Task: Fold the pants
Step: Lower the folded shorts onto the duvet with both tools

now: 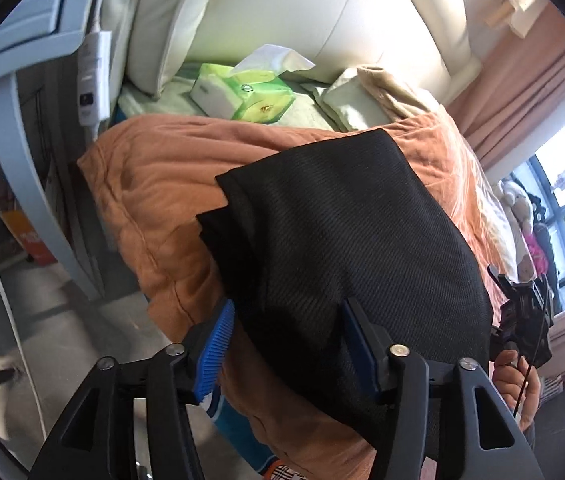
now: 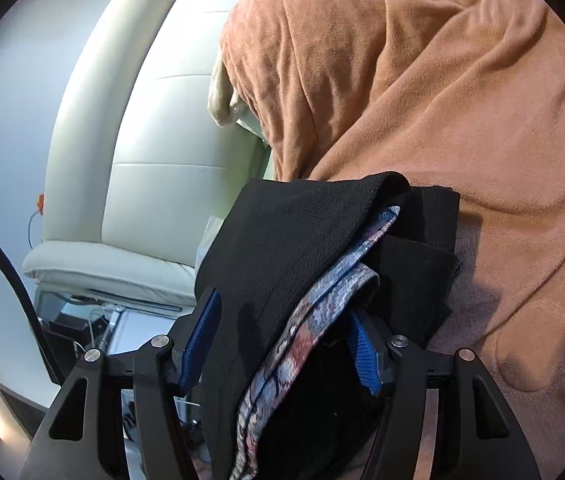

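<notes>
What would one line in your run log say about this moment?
stage: mid-fold | left gripper: open around black pants | right gripper: open around pants, patterned waistband showing | surface: orange blanket

Left black two-finger gripper with blue ribbed pads [image 1: 288,344]: jaws spread wide. Right black blue-padded gripper [image 2: 282,344]: jaws likewise spread; its bare holding hand [image 1: 516,390] visible.
</notes>
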Available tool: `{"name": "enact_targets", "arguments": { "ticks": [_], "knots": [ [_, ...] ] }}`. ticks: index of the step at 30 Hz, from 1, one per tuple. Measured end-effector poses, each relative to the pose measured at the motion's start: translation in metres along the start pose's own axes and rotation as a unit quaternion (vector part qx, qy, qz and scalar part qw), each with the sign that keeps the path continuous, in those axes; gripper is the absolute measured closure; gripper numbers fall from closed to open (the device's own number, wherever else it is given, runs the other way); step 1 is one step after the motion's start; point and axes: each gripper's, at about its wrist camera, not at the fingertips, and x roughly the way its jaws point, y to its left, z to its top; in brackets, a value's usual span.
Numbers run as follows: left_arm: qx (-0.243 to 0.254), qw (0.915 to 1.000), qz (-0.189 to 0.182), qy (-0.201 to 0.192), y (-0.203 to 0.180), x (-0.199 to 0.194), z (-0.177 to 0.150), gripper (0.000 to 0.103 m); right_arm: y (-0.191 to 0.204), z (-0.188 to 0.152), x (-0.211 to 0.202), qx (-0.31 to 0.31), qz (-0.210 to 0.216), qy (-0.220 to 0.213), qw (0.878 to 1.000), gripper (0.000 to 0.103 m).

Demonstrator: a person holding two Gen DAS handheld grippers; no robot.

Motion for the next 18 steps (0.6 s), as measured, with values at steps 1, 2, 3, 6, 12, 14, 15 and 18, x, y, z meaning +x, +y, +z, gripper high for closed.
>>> {"name": "enact_targets", "arguments": {
  "ticks": [1,2,3,6,12,14,15,18],
  "knots": [
    [-0.008,0.9999,-0.007,-0.002,0.002,0.000,-0.002,0.035,-0.001,-0.001,-0.001,0.000,0.002,-0.002,1.000,0.044],
    [-0.015,0.9997,-0.021,-0.003,0.004,0.002,-0.004,0.035,-0.002,0.000,0.000,-0.001,0.003,-0.005,1.000,0.045],
    [-0.020,0.9994,-0.029,-0.002,0.005,0.004,-0.005,0.035,-0.003,0.000,0.001,-0.001,0.001,-0.008,1.000,0.049],
    [-0.037,0.9983,-0.046,-0.006,0.004,0.012,-0.011,0.054,-0.008,0.000,-0.003,0.002,-0.002,-0.017,1.000,0.089],
    [-0.018,0.9985,-0.045,-0.027,-0.006,0.008,-0.014,0.096,0.034,-0.016,-0.027,-0.094,-0.048,-0.047,0.993,0.098],
    [-0.019,0.9981,-0.048,-0.034,-0.004,0.001,-0.011,0.096,0.053,-0.022,-0.037,-0.126,-0.056,-0.055,0.989,0.099],
    [-0.018,0.9980,-0.050,-0.034,-0.004,-0.001,-0.009,0.096,0.062,-0.025,-0.042,-0.142,-0.063,-0.058,0.986,0.099],
    [-0.009,0.9982,-0.049,-0.035,-0.005,-0.003,-0.007,0.096,0.080,-0.033,-0.053,-0.190,-0.110,-0.065,0.973,0.098]
  ]
}}
